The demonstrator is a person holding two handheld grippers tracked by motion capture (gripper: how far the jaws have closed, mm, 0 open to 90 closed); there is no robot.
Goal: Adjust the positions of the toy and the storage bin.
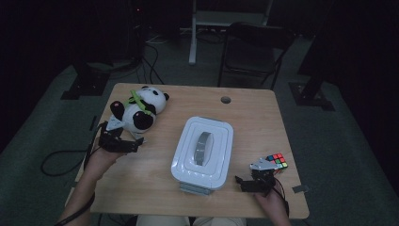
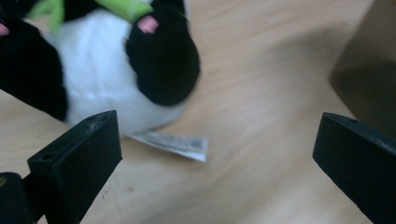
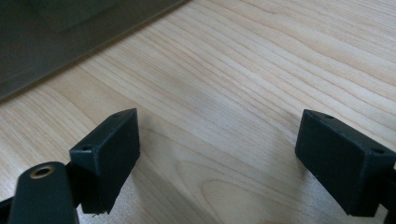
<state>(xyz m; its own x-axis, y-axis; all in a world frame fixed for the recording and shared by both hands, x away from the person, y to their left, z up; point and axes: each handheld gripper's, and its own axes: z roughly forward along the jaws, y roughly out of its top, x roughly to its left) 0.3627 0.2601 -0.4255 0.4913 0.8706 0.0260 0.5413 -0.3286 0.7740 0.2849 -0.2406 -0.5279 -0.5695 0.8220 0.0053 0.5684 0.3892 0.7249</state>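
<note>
The left hand-held gripper was held wide open and empty just short of the panda near the table's left edge. The right hand-held gripper was likewise spread wide, empty, beside the cube at the right edge.

Dim lab (stands, cables, chair)

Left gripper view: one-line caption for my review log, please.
Open left gripper faces a plush panda lying on the wooden table, its white tag just ahead of the jaws.
</note>
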